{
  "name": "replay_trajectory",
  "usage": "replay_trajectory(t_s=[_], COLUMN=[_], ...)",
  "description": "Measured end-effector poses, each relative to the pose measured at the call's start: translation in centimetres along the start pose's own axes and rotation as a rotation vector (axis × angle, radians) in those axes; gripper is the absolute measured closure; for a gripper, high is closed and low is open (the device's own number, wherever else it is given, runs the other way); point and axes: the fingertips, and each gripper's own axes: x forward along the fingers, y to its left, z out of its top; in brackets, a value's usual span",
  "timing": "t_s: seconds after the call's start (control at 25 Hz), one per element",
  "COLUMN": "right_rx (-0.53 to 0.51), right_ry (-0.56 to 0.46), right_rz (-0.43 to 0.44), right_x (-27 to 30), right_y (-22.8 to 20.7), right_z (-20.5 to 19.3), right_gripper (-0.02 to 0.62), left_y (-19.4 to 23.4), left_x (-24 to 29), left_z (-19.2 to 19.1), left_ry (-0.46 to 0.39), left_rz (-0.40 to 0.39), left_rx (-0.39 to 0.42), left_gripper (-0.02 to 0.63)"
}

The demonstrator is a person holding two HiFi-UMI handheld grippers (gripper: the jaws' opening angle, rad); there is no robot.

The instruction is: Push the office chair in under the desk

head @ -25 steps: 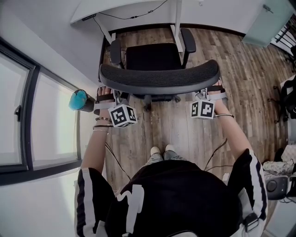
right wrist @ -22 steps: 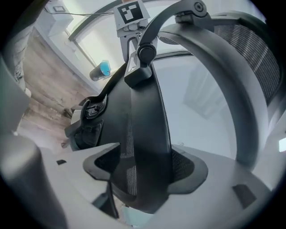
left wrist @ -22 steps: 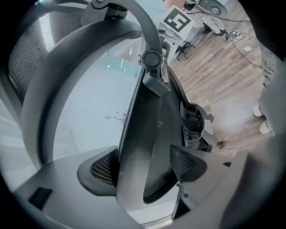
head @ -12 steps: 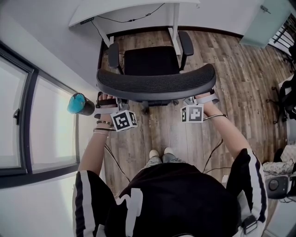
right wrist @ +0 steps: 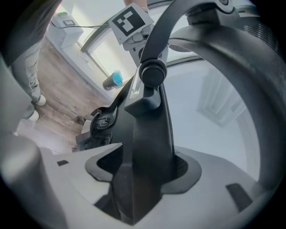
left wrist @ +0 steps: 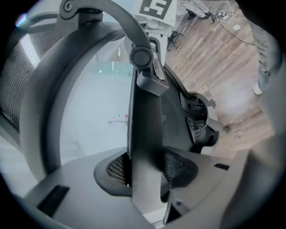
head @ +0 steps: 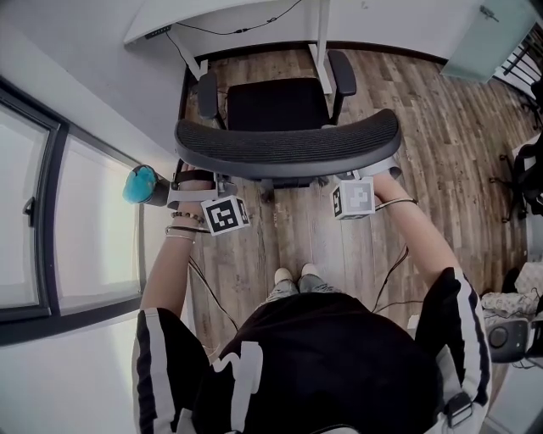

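Now the office chair (head: pixel 276 103) stands on the wooden floor (head: pixel 441 127) with its seat turned to the desk (head: pixel 221 13). It is just before the edge of the white top and not under it. The head view shows the curved backrest (head: pixel 288 144) only from above, and it covers the jaws of both grippers; the two gripper views show them. The left gripper (left wrist: pixel 147 179) is clenched on the upright strut (left wrist: pixel 147 129) of the backrest, its jaws having just been closing. The right gripper (right wrist: pixel 138 179) has the other strut (right wrist: pixel 149 134) between its jaws. These have just been closing too, but stand wider, with a dark gap at one side, not pressed on it. Near the left gripper, on the window ledge (head: pixel 119 119), stands a dark bottle (head: pixel 142 185) with a teal top; what is inside it cannot be seen.
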Motion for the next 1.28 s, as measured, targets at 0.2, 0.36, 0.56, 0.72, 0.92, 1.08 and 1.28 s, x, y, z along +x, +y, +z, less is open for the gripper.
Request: replay_trajectory(t_s=[0.2,0.36,0.56,0.72,0.92,1.08,1.28], right_rx=[0.009,0.015,0.010,0.010,0.010,0.004,-0.005], right_ry=[-0.011,-0.012,-0.011,-0.005,-0.010,-0.037,-0.045], right_rz=[-0.082,-0.112,-0.142,-0.125,-0.108,-0.100,-0.108], right_x=[0.0,0.0,0.9,2.1,3.7,4.8,6.7], right_y=[-1.1,-1.3,-1.8,-2.1,-3.0,-3.2,-4.3], right_z=[-0.1,-0.1,-0.1,-0.1,-0.3,-0.5,-0.9], right_gripper=[0.442,0.443,0.443,0.445,0.448,0.449,0.448], left_y=[0.2,0.3,0.6,0.9,1.5,1.2,2.0], left_x=[0.3,0.5,1.4,2.7,4.6,6.0,7.9], left_z=[0.0,-0.1,-0.4,-1.2,-2.0,-2.3,-2.9], left_ry=[0.019,0.035,0.067,0.104,0.143,0.129,0.150], left_rz=[0.018,0.019,0.033,0.034,0.036,0.046,0.053], left_rx=[-0.007,-0.029,-0.053,-0.078,-0.068,-0.055,-0.057], left_gripper=[0.435,0.434,0.431,0.430,0.431,0.431,0.431])
